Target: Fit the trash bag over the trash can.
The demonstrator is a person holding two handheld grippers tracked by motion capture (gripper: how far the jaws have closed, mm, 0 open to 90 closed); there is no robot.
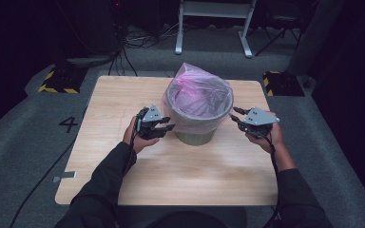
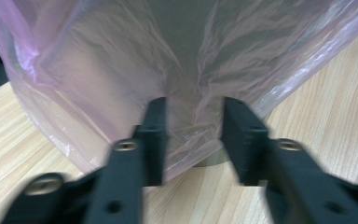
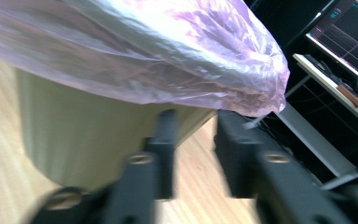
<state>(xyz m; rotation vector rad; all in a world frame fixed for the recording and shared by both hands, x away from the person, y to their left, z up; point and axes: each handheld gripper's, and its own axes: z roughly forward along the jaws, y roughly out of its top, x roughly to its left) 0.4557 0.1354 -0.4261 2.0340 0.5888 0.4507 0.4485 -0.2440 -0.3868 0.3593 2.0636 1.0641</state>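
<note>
Upright grey bin (image 1: 196,135), pink bag (image 1: 197,92) draped over its rim, mid-table.

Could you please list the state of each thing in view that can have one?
Bin: upright on the table, mouth open.
Bag: pink, lining the bin, edge folded down over the rim, far side puffed up.
Left gripper: jaws apart, hanging bag edge between them, no clear pinch.
Right gripper: jaws apart beside the bin, under the bag's edge, holding nothing.

A thin, crinkled, glossy pink plastic bag (image 1: 198,92) lines a smooth matt grey-green bin (image 1: 195,137), which stands on a pale wood-grain table (image 1: 123,109) with a low sheen, and beside the bin are matt black plastic-looking grippers topped by dull grey metal plates.
</note>
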